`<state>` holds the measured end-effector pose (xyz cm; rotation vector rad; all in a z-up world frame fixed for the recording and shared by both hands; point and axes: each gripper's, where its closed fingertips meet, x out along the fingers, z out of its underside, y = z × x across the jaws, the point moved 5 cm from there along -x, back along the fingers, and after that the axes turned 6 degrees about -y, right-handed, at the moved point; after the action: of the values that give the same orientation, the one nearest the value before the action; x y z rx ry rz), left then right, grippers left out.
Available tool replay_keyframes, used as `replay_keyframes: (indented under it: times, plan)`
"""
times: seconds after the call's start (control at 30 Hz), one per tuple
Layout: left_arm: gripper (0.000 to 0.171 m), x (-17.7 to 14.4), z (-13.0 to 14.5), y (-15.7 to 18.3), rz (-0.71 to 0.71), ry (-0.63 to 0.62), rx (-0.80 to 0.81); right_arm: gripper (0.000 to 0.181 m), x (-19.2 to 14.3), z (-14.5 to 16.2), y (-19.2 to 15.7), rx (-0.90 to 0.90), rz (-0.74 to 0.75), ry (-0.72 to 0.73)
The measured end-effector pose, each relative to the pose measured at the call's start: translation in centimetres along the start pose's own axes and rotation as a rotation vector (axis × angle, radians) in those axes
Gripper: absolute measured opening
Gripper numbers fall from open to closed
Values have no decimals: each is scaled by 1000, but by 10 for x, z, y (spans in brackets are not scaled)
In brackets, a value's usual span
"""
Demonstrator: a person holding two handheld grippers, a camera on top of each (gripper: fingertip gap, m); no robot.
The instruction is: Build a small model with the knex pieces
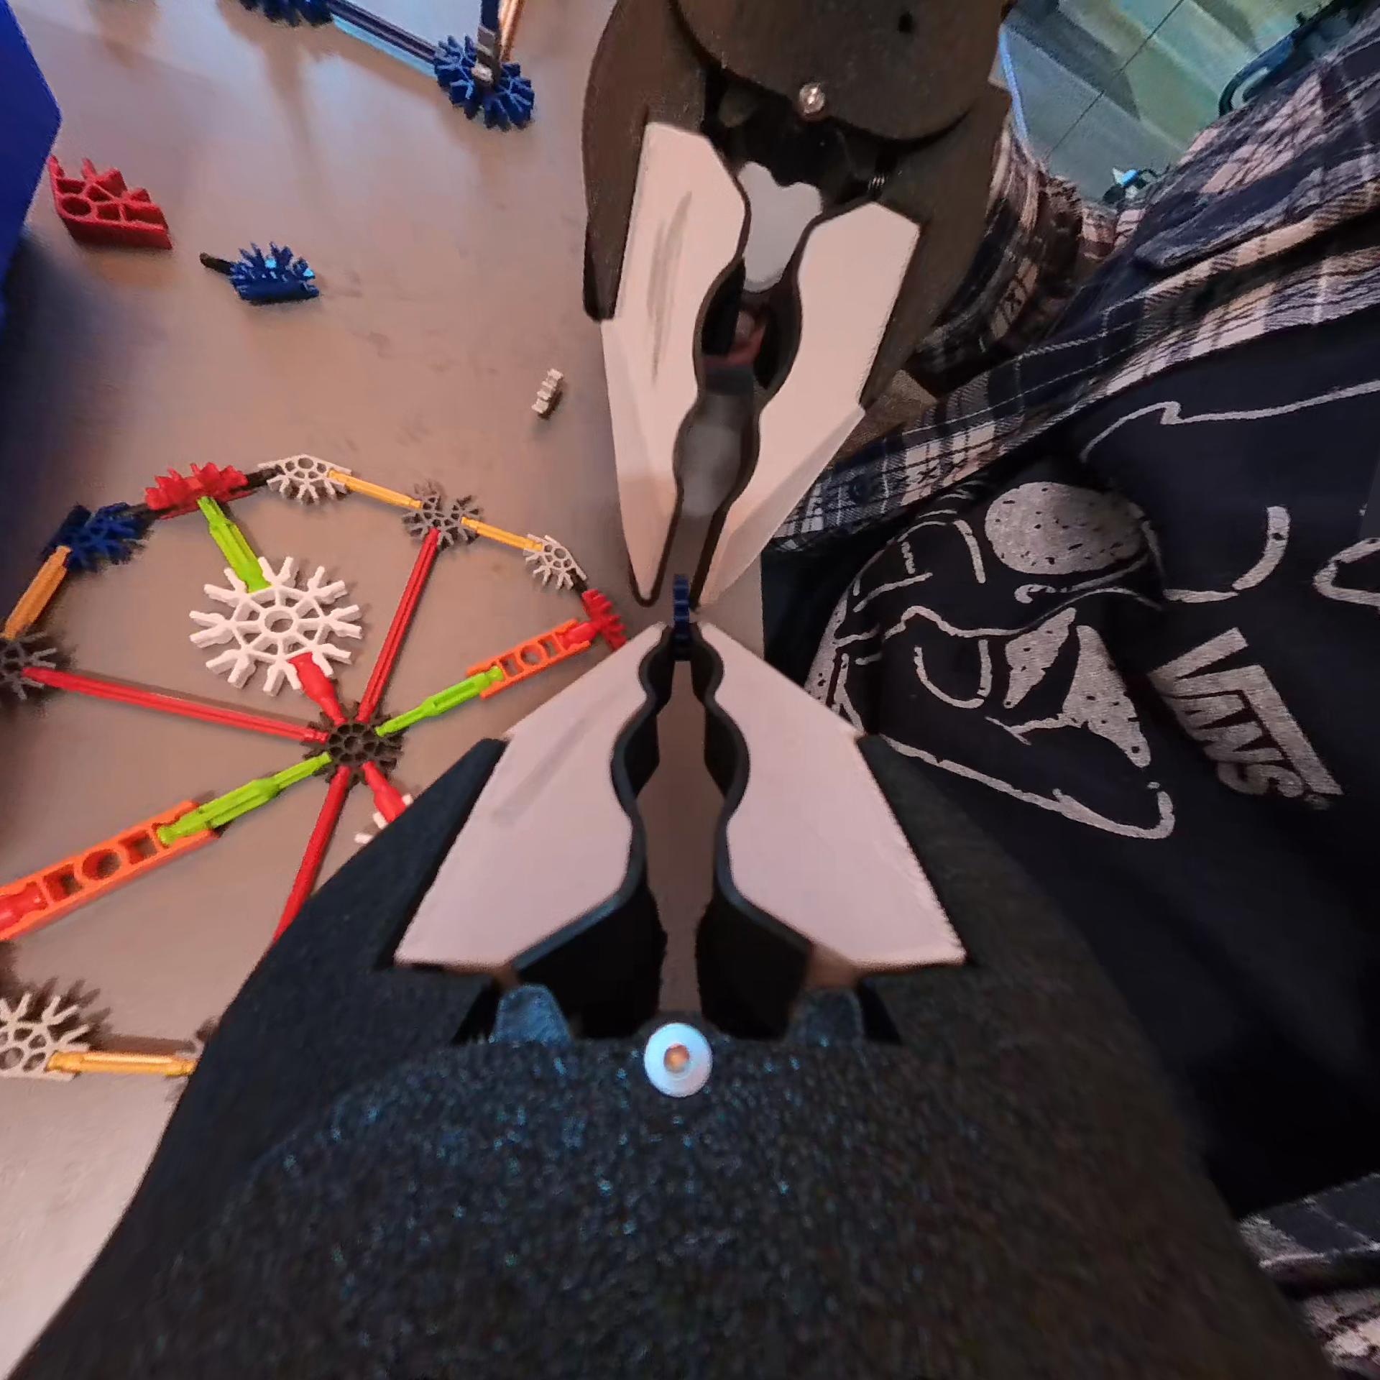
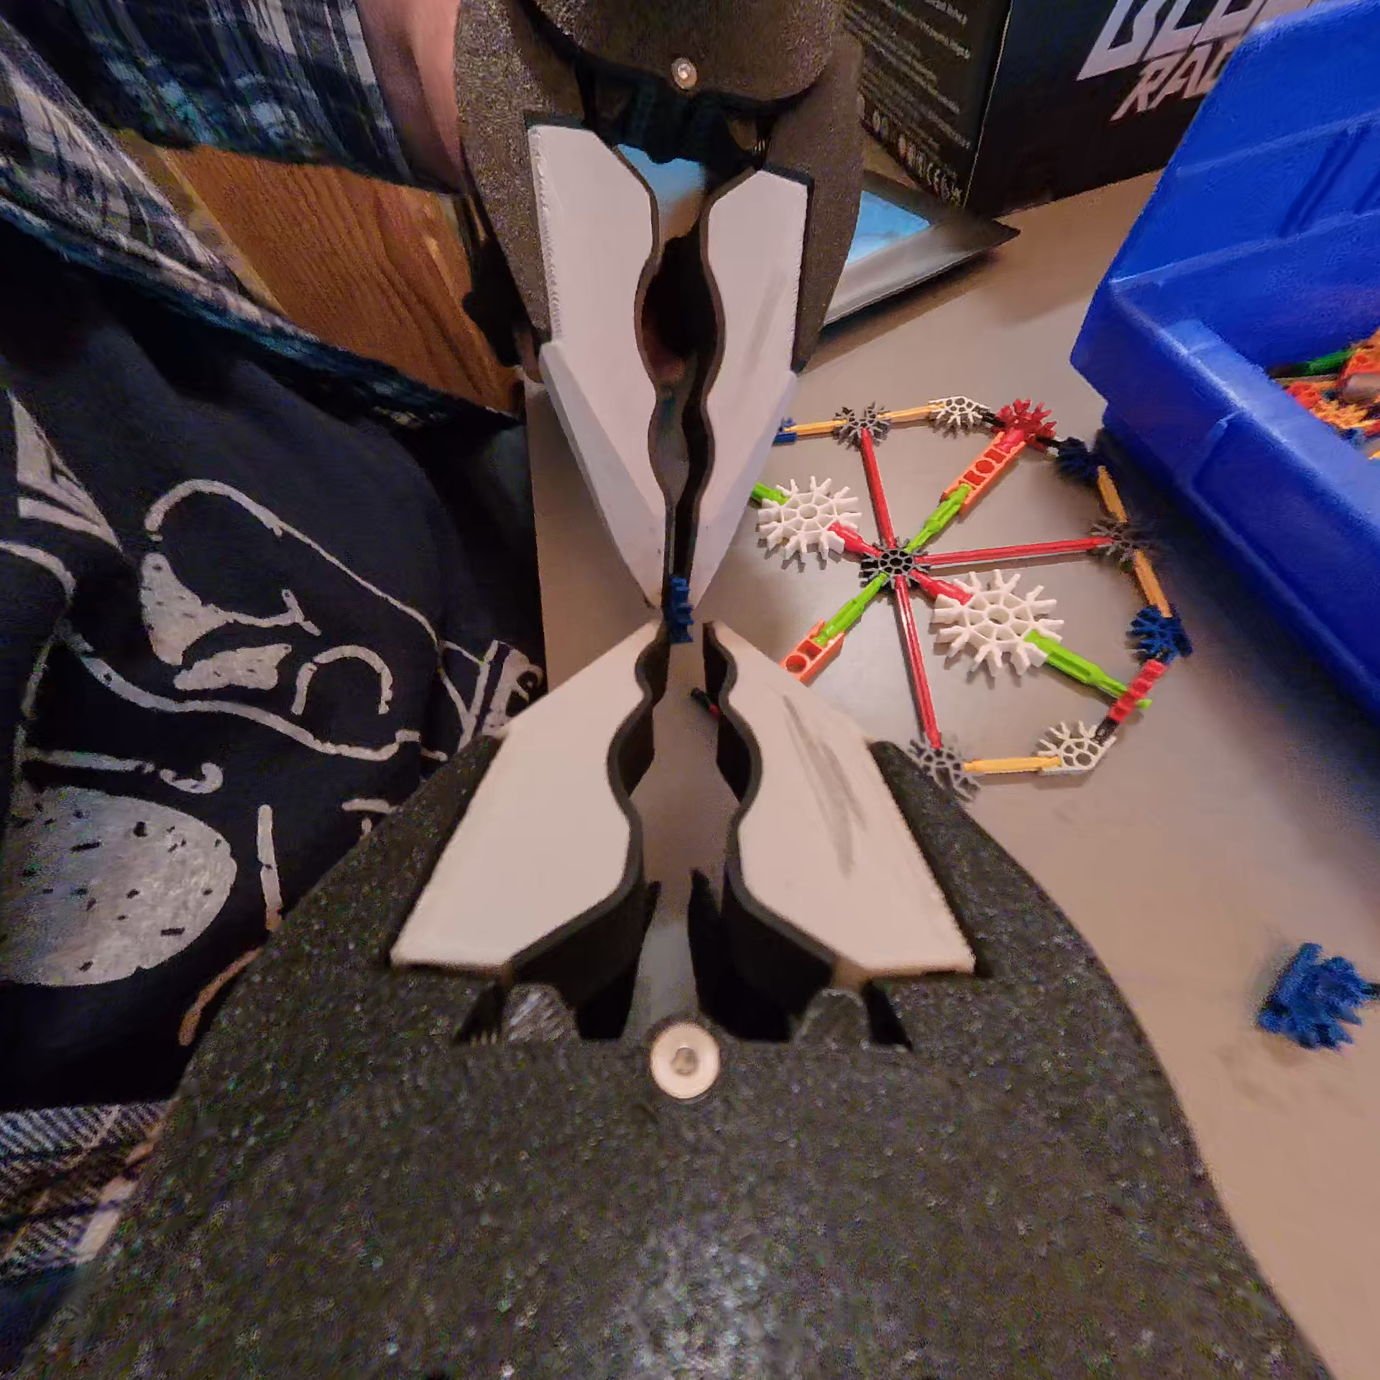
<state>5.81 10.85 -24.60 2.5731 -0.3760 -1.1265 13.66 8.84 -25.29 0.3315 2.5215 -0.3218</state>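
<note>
In the left wrist view the left gripper (image 1: 681, 635) reaches up from the bottom edge, its jaws drawn together on a small dark-blue toothed plastic connector (image 1: 681, 620) held in the air above the grey desk (image 1: 418, 299). The right gripper (image 1: 676, 594) comes down from the top and meets it tip to tip. Its jaws stand nearly together about the same connector, but I cannot tell whether they pinch it. Left of the grippers a flat wheel of plastic rods and connectors (image 1: 351, 739) lies on the desk, with red and green spokes joined at a black hub and rim pieces fitted around only part of it. A large white snowflake-shaped connector (image 1: 276, 623) sits inside the wheel on a green rod. A loose red connector (image 1: 104, 205), a loose blue connector (image 1: 272, 275) and a small grey piece (image 1: 547, 392) lie apart from it, unattached. A person's dark shirt (image 1: 1045, 672) fills the right side, bearing a pale printed graphic and some lettering. In the right wrist view the small blue connector rests against one of the right gripper's fingertips with a slight gap at the other, while the left gripper's jaws clamp it from above. The wheel's near side has no rim there. A blue plastic bin (image 2: 1232, 336) of further pieces stands beyond, and behind it a dark cardboard box (image 2: 1045, 89) carries large pale lettering.
</note>
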Motion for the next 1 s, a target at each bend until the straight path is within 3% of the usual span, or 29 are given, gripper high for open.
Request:
replay_keyframes:
  times: [0.43, 0.57, 0.77, 1.0]
  plan:
    - [3, 1, -3, 0, -76, -67, 130, 3, 4, 1, 1, 75, -85, -35]
    - [2, -3, -5, -4, -26, -50, 63, 4, 2, -1, 7, 163, -131, -4]
    - [2, -5, -4, -13, 71, -42, -60, 13, -13, 2, 18, 199, -81, 38]
    - [2, -3, -3, -15, 106, -78, -65, 14, -20, 11, 17, 186, -35, 16]
